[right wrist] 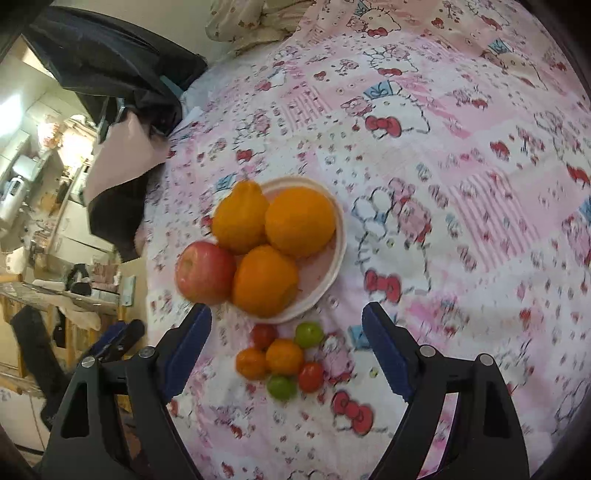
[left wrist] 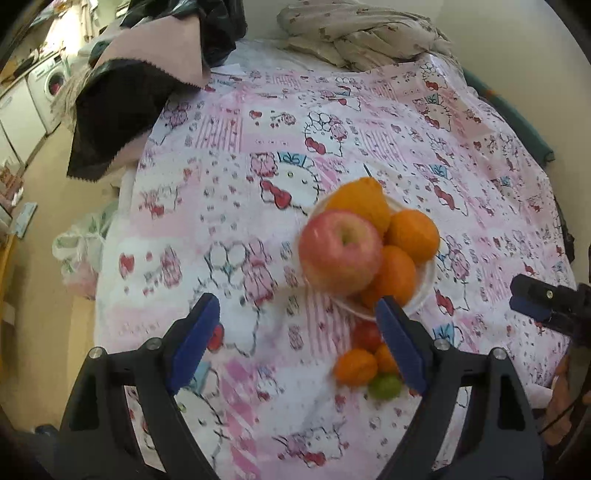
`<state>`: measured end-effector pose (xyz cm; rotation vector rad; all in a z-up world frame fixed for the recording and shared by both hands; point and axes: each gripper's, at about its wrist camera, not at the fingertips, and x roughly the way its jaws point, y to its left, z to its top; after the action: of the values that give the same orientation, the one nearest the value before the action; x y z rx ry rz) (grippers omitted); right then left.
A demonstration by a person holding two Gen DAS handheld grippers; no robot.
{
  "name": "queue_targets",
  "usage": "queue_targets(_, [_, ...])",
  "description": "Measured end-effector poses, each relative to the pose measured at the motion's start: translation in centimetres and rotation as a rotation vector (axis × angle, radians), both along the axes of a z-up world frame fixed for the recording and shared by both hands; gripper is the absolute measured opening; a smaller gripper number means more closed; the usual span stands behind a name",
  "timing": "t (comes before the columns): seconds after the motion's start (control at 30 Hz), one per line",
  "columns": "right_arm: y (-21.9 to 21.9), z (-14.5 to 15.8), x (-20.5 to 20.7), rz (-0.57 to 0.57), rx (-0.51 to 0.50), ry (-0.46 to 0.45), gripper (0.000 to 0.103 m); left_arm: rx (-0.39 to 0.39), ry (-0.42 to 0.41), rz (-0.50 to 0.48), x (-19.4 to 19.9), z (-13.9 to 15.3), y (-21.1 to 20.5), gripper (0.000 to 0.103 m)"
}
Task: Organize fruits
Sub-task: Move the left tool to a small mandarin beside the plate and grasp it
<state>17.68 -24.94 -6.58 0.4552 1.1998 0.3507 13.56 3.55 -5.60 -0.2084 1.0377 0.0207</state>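
A white plate (right wrist: 341,236) on the pink cartoon-print cloth holds a red apple (right wrist: 205,273) at its left edge and three oranges (right wrist: 301,221). Just in front of the plate lies a cluster of small fruits (right wrist: 284,356): small oranges, red tomatoes and green ones. My right gripper (right wrist: 286,312) hovers open above this cluster with nothing between its fingers. In the left wrist view the apple (left wrist: 340,251) and the plate (left wrist: 424,288) are ahead. My left gripper (left wrist: 295,317) is open and empty, and its right finger hides part of the small fruits (left wrist: 356,367).
Dark and pink clothing (left wrist: 122,107) is heaped at the far left of the bed, and a crumpled patterned blanket (left wrist: 362,33) lies at the back. The cloth's left edge drops to the floor, where a plastic bag (left wrist: 77,243) lies. The right gripper (left wrist: 532,299) shows at the right edge.
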Motion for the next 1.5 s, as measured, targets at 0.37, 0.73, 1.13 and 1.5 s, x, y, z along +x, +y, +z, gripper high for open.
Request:
queue_targets(0.37, [0.5,0.4,-6.6,-0.038,-0.025,-0.082,0.086,-0.019,0.055,-0.059,-1.9,-4.0,-3.9,0.084])
queue_targets(0.73, [0.4,-0.5,-6.6,-0.030,-0.034,-0.064,0.086,-0.046,0.203,-0.183,-0.8,-9.3,-7.6,0.069])
queue_targets(1.13, [0.6,-0.7,-6.4,-0.029,-0.019,-0.056,0.086,-0.090,0.248,-0.204,-0.2,-11.2,-8.4,0.055])
queue_targets(1.5, [1.2,-0.6,-6.3,-0.015,-0.030,-0.062,0.086,-0.083,0.260,-0.191,-0.2,-10.8,-7.7,0.039])
